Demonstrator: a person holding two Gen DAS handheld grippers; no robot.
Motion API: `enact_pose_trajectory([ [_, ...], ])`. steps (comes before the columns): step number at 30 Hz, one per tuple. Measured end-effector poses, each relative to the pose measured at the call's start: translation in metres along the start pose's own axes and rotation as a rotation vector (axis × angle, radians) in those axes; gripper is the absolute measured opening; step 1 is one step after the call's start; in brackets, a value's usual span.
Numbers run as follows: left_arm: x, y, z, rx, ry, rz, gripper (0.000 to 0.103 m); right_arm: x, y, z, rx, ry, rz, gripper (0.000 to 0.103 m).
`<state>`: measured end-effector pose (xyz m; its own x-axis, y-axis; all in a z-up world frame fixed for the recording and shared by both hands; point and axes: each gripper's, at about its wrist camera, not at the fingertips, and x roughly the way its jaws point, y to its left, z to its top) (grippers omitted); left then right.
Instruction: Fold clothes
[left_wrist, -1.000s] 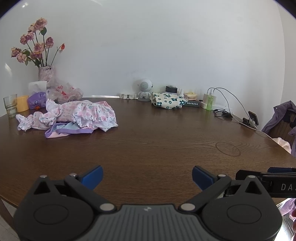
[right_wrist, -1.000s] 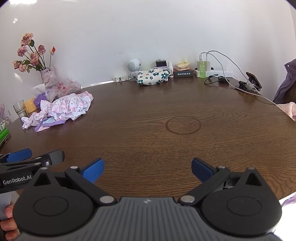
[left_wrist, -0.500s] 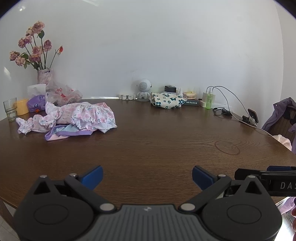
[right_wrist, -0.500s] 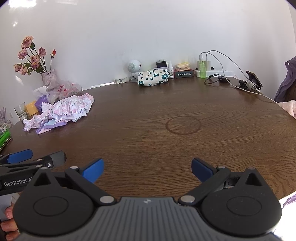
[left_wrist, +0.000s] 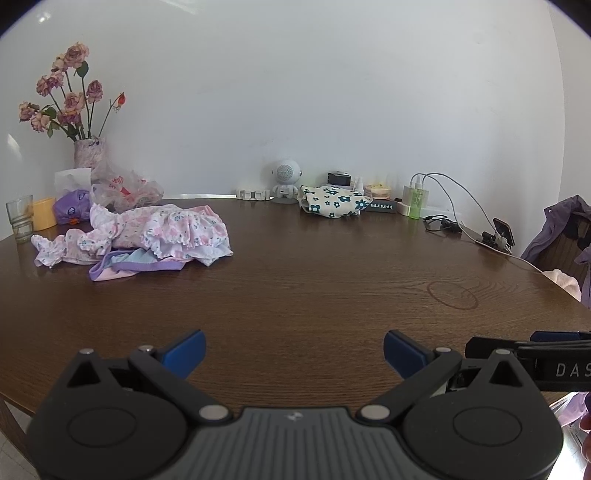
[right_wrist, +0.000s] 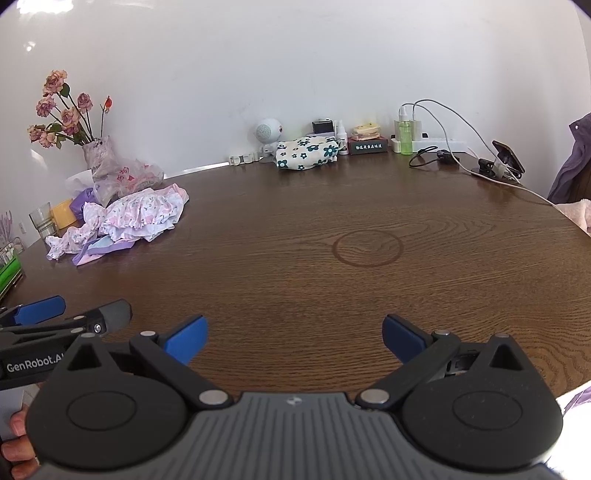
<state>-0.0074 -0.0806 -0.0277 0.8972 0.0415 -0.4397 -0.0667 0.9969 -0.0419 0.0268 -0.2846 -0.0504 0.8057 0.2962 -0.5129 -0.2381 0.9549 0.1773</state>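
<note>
Clothes (left_wrist: 147, 236) lie in a loose heap on the brown wooden table (left_wrist: 314, 288), and I take the flower vase (left_wrist: 88, 153) at the wall as my landmark: the heap is just in front of it. Through the left wrist camera, the left gripper (left_wrist: 294, 349) hovers at the near edge of the table with its blue fingers (left_wrist: 186, 350) spread wide and nothing between them. The heap is well apart from it, further in and toward the vase side. It is a ruffled pink floral garment on top of a purple and pale blue piece. A glass (left_wrist: 19, 218) and a yellow cup (left_wrist: 44, 213) stand beside the vase. The tip of the right gripper (left_wrist: 532, 349) shows at the right edge.

Through the right wrist camera, the right gripper (right_wrist: 294, 338) also stands spread and empty over the near edge of the table (right_wrist: 369, 288). The clothes (right_wrist: 129, 221) are far from it, in front of the vase (right_wrist: 98, 157). The left gripper (right_wrist: 55, 314) enters low on the vase side, and I cannot tell its state from this angle. A round ring mark (right_wrist: 367, 248) is on the wood straight ahead, away from the vase.
</note>
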Motion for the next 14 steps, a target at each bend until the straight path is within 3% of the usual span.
enact_pose_trajectory([
  [14, -0.0006, 0.0007, -0.0001, -0.002, -0.007, 0.006, 0.103, 0.0030, -0.0010, -0.0005, 0.000, 0.010, 0.001, 0.103],
])
